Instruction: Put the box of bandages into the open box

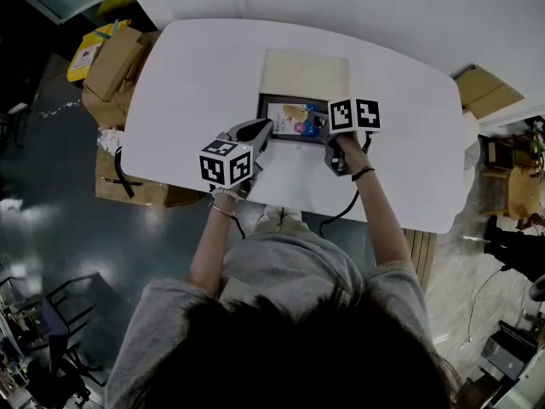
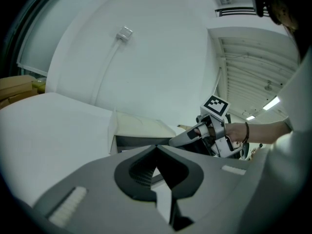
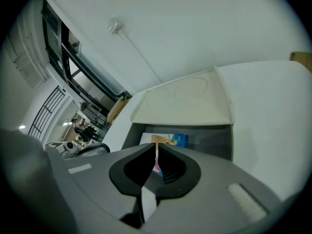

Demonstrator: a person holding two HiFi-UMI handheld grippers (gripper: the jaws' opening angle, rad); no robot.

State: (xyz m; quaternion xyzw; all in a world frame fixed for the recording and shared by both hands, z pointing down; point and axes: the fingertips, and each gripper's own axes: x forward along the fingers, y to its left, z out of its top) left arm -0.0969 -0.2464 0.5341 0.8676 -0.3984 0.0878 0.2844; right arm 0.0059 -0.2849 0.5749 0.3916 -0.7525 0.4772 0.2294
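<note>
- **Right gripper** [image 3: 157, 147]: jaws are pressed together and nothing is pinched. Only a thin slit is left between them, and the bandage pack can be glimpsed through it. It's held at the near right edge of the open box, tips aimed inward.
- **Left gripper** [image 2: 157, 149]: closed up too, nothing held. It's parked by the near left corner of the open box, tips pointed toward it.
- **Box of bandages** [image 1: 297, 118]: found lying flat inside the open box, printed white-and-blue face up. No contact with either gripper can be made out.
- **Open box** [image 1: 261, 109]: dark walls, with the pale lid flap folded back on the far side. It's set around the middle of the white table [image 1: 187, 75].
- **Step in hand**: the drop-off looks pretty much done, tbh, since the pack sits in the box and is no longer gripped.
- **Next move**: probably both grippers just need to be backed straight away from the box. Care should be taken that the rim isn't clipped and the box isn't dragged along.
</note>
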